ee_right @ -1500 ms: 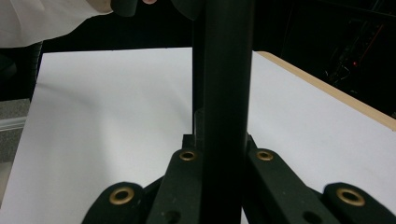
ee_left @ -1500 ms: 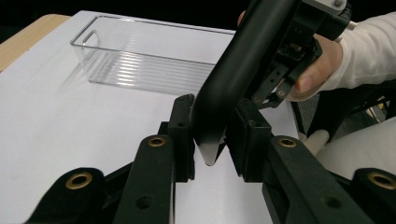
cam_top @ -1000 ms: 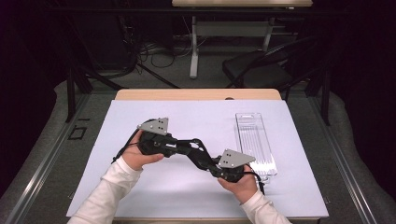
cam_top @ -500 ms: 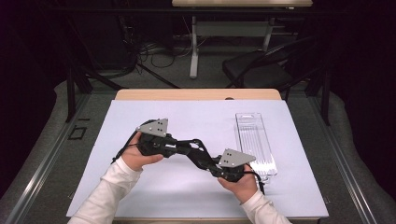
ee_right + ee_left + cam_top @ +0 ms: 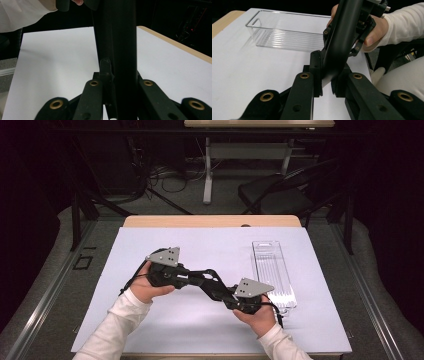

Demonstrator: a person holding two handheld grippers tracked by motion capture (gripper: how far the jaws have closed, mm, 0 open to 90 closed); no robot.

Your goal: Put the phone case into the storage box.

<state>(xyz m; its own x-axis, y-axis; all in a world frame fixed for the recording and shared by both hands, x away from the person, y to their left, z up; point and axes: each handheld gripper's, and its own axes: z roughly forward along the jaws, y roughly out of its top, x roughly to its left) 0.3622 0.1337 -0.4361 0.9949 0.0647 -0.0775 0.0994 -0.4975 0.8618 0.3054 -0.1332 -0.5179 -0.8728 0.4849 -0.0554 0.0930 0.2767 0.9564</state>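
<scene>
**Right claw closed around the other claw's black arm**

Looks along the right claw (image 5: pixel 120 87), jaws nearly together on a broad black bar (image 5: pixel 117 45) of the left claw, rising upright through the middle. Behind, white sheet (image 5: pixel 57 62) over the table (image 5: pixel 175 42), wooden edge at right. Top left, white sleeve (image 5: pixel 22 12) and a fingertip (image 5: pixel 77 2).

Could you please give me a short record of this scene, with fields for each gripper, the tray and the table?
left gripper: mid-table, jaws closed on a jaw of the right gripper
right gripper: crossed with the left gripper; jaws have just been opening, the other's jaw between them, pads seemingly against it
tray: clear, empty, on the table's right side, apart from both grippers
table: covered by a white sheet
</scene>
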